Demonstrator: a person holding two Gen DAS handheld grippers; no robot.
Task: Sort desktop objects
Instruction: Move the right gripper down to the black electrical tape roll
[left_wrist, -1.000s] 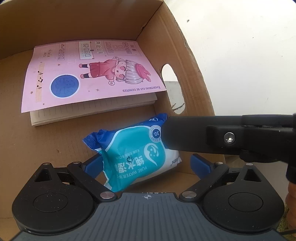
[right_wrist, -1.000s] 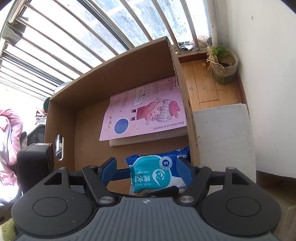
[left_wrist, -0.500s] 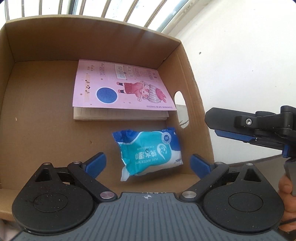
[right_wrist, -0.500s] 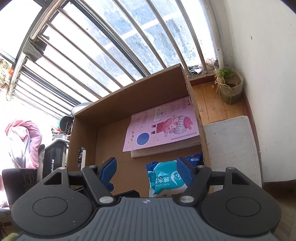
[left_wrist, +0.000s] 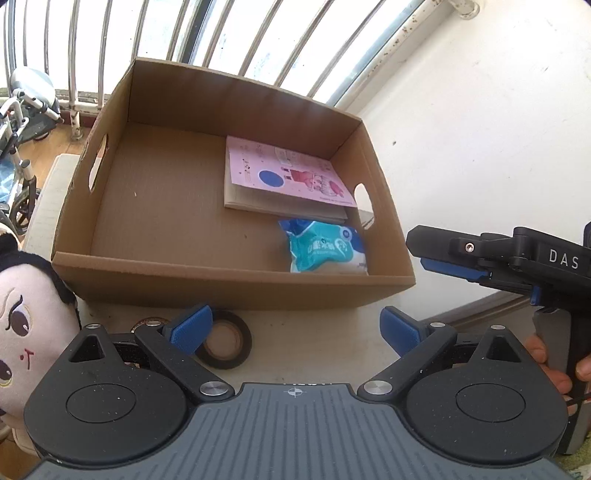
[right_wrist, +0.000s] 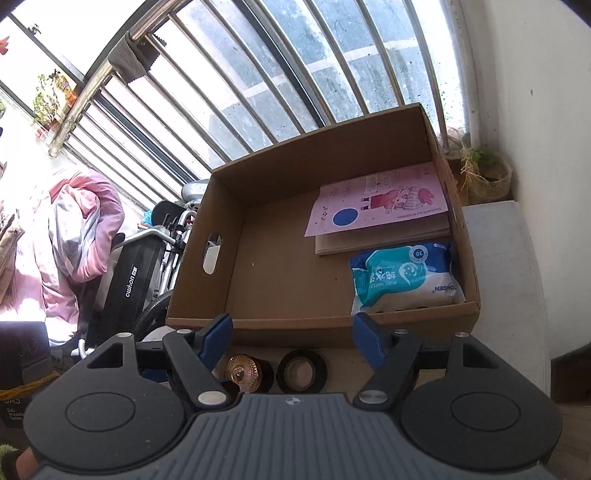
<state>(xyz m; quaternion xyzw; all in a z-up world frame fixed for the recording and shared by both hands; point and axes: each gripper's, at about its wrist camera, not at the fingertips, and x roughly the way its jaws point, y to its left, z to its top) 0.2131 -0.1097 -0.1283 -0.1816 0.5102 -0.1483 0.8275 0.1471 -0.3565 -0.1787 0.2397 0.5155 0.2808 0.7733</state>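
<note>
Two grippers empty, left gripper and right gripper both with fingers spread wide, wipes pack lying flat in cardboard box near-right corner, long axis along front wall, pink notebook just behind, tape roll outside on table.

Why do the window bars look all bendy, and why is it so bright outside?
Both wrist views use fisheye lenses, so the straight window bars curve. In the right wrist view, daylight washes out the top-left corner to white. In the left wrist view, sun lights the cardboard box, and the doll at the edge looks stretched.
</note>
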